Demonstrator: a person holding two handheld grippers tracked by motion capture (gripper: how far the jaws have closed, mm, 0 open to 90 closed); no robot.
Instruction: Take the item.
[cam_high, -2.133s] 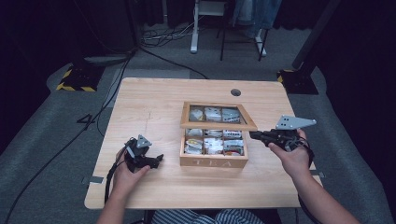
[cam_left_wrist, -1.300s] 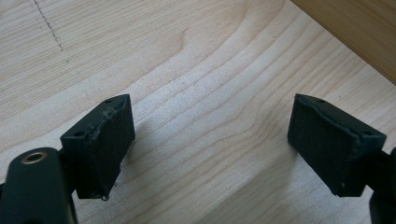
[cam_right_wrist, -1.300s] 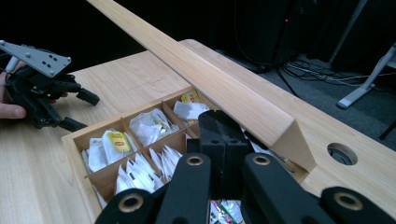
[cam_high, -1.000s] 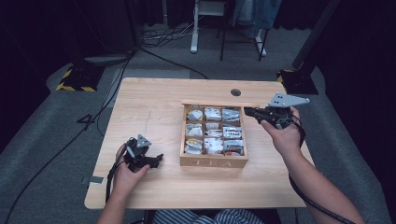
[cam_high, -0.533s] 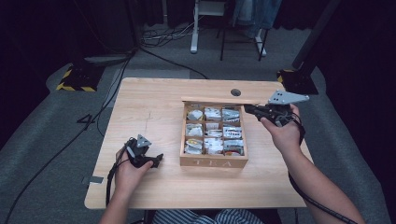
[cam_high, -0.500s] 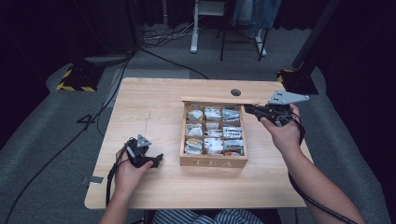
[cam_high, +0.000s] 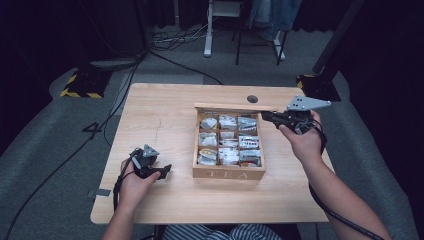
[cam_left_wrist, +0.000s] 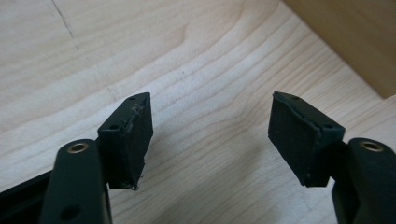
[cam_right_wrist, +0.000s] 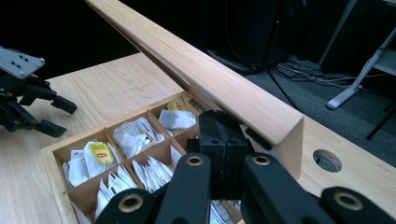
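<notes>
A wooden tea box (cam_high: 228, 172) stands on the table with its hinged lid (cam_high: 227, 107) raised along the far side. Its compartments hold several white tea bags (cam_high: 229, 140). My right gripper (cam_high: 265, 116) is at the box's far right corner, shut, its tips against the underside of the lid (cam_right_wrist: 210, 70); the right gripper (cam_right_wrist: 224, 140) has nothing visible between its jaws. The left gripper (cam_high: 167, 170) rests open on the table left of the box's front. In its own view the left gripper (cam_left_wrist: 210, 135) has bare wood between its pads, with the box wall (cam_left_wrist: 345, 37) at top right.
A round cable hole (cam_high: 252, 99) sits in the tabletop behind the box. Bare table (cam_high: 160, 115) stretches left of the box. Cables, a desk frame and a chair stand on the grey floor beyond the table's far edge.
The right gripper has moved from the box's right side up to its far right corner, and the lid has swung from half raised to fully back. The left gripper has barely shifted.
</notes>
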